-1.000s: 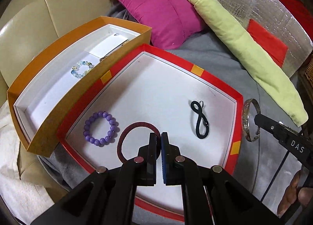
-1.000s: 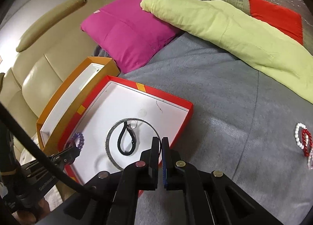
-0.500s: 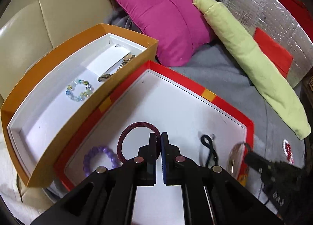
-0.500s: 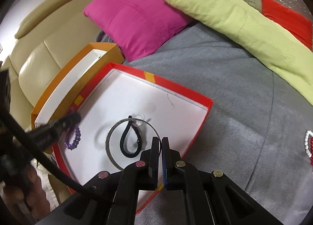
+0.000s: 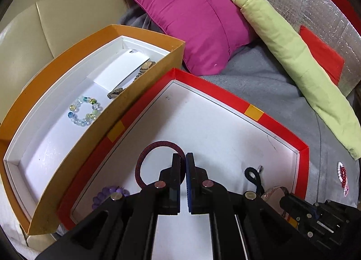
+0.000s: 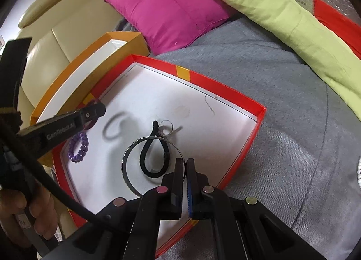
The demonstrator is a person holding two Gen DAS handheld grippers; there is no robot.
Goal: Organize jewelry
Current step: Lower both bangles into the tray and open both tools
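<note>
My left gripper point(image 5: 185, 158) is shut on a dark red band point(image 5: 155, 146), which hangs as a loop over the white floor of the red box point(image 5: 255, 111). My right gripper point(image 6: 185, 165) is shut on a thin silver bangle point(image 6: 124, 160), held low over the same box point(image 6: 216, 86) and ringing a black cord loop point(image 6: 144, 163) that lies there. A purple bead bracelet point(image 6: 79, 149) lies near the box's left wall. The left gripper point(image 6: 99, 108) reaches in from the left in the right wrist view. The orange box point(image 5: 67, 47) holds a glass bead bracelet point(image 5: 84, 111) and a watch point(image 5: 144, 68).
Both boxes sit side by side on a grey blanket point(image 6: 282, 102) over a cream sofa. A magenta cushion point(image 5: 191, 16) and a lime green roll point(image 5: 293, 61) lie behind. Red and white bead bracelets point(image 5: 342, 176) rest on the blanket to the right.
The right gripper has carried the bangle from outside the red box's right rim to over its floor and lower. The left gripper has moved with the red band toward the orange box.
</note>
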